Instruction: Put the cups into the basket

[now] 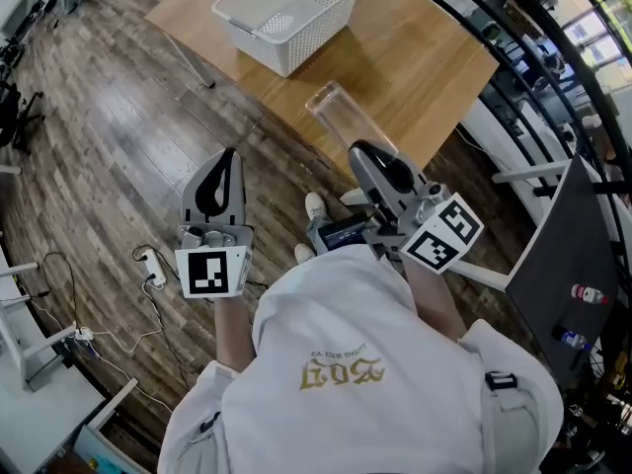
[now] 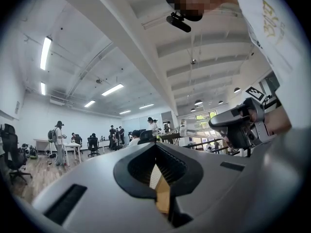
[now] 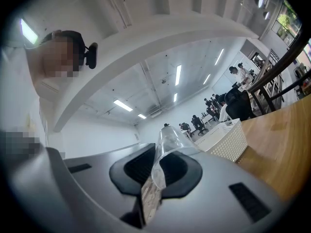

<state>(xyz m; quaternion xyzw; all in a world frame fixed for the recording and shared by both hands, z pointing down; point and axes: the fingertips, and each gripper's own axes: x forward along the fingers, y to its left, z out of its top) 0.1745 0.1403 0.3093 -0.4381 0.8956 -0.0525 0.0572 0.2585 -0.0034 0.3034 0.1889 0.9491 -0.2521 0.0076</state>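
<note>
My right gripper (image 1: 363,156) is clamped on the wall of the clear plastic cup (image 1: 341,117) at mid-frame, aimed toward the white basket (image 1: 259,36) at upper centre for dropping in. My left gripper (image 1: 227,166) hangs back lower left, fingers together, empty.

Bare light wooden tabletop (image 1: 395,57) separates the clear plastic cup (image 1: 341,117) at mid-frame from the open-topped white perforated plastic basket (image 1: 286,13) above it. A black metal railing (image 1: 523,67) crowds the upper right.
</note>
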